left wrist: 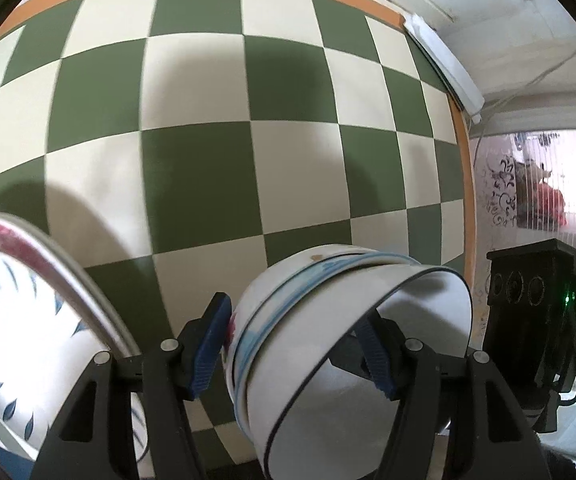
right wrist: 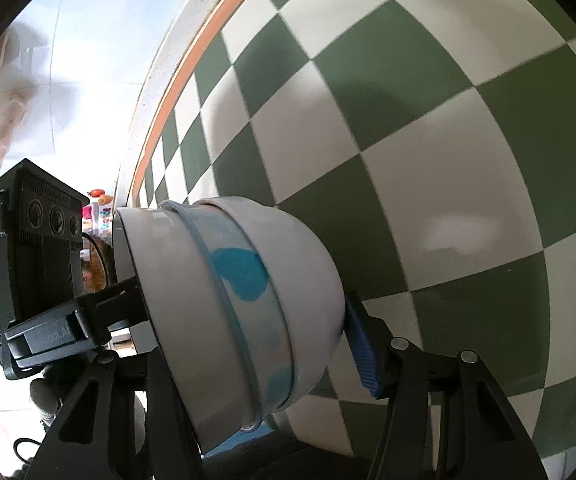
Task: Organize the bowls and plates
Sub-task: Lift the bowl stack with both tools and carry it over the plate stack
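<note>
Left wrist view, nearest first: the left gripper (left wrist: 291,344) spans a stack of nested bowls (left wrist: 327,340) lying tilted on its side. One blue pad (left wrist: 208,344) sits against the outer bowl's base and the other reaches inside the open mouth, so I judge that this tool is clamped on the stack. Just to the left, near the lens, hangs the edge of a leaf-patterned plate (left wrist: 8,320) with a red-flowered rim; what supports it is out of frame.

From the right wrist, the same stack fills the right gripper (right wrist: 248,340). Its one visible pad (right wrist: 361,352) touches the base, but the other finger is hidden behind the bowls, so whether that tool grips or only brackets them I cannot tell.

The step in hand looks like carrying the gathered bowls to a resting place, with the sorting seemingly well along (the bowls are already nested). The next move calls for turning the stack upright — mouth up — and lowering it flat before letting go. Tilted like this, the inner bowls could slide out.

Beyond lies the green-and-cream chequered surface (left wrist: 288,120), largely bare ahead. The plate sits close on the left, and a white power strip (left wrist: 443,68) lies at the far edge, well apart.
</note>
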